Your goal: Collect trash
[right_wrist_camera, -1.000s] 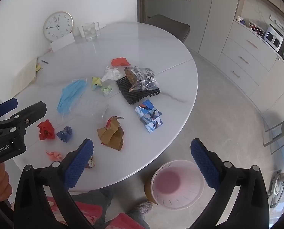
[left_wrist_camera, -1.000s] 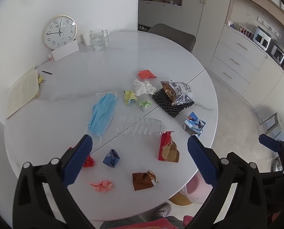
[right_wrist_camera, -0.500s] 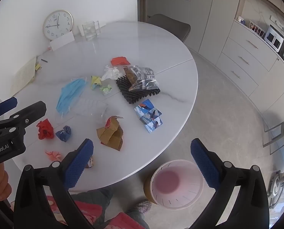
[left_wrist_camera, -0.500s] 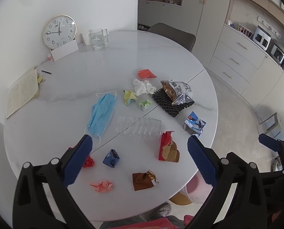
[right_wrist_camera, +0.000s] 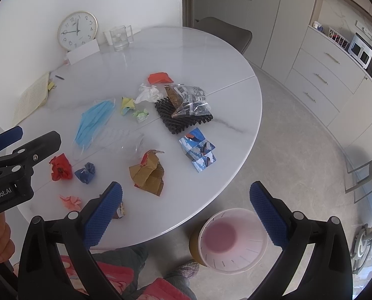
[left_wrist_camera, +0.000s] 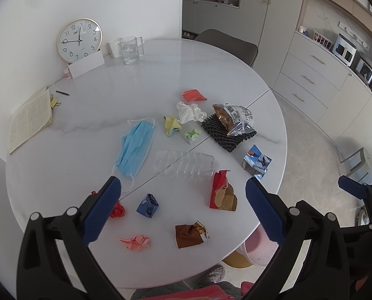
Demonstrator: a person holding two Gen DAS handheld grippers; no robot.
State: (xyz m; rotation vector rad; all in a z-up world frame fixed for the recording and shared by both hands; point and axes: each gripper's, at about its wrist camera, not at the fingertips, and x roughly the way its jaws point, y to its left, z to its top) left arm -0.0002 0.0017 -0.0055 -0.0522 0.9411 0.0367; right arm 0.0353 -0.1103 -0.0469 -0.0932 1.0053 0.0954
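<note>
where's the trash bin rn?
The pink bin sits on the floor just off the near right edge of the round table, low in the right wrist view; in the left wrist view only its rim peeks out beneath the table edge.

A glossy white marble-look table (left_wrist_camera: pixel 91 130) carries crumpled paper scraps: a pink wad (left_wrist_camera: pixel 135 242), a red ball (right_wrist_camera: pixel 60 167) and a matt brown wrapper (left_wrist_camera: pixel 189 232). A pleated blue cloth mask (left_wrist_camera: pixel 134 147) lies beside a clear ribbed plastic tray (left_wrist_camera: pixel 184 163). A shiny transparent snack bag (left_wrist_camera: pixel 235 120) rests on a black bumpy foam mat (left_wrist_camera: pixel 217 132). Dimpled blue rubber pads (left_wrist_camera: pixel 101 211) line the matt black plastic left gripper (left_wrist_camera: pixel 183 208). A smooth pink plastic bin (right_wrist_camera: pixel 232 240) sits on the floor.
</note>
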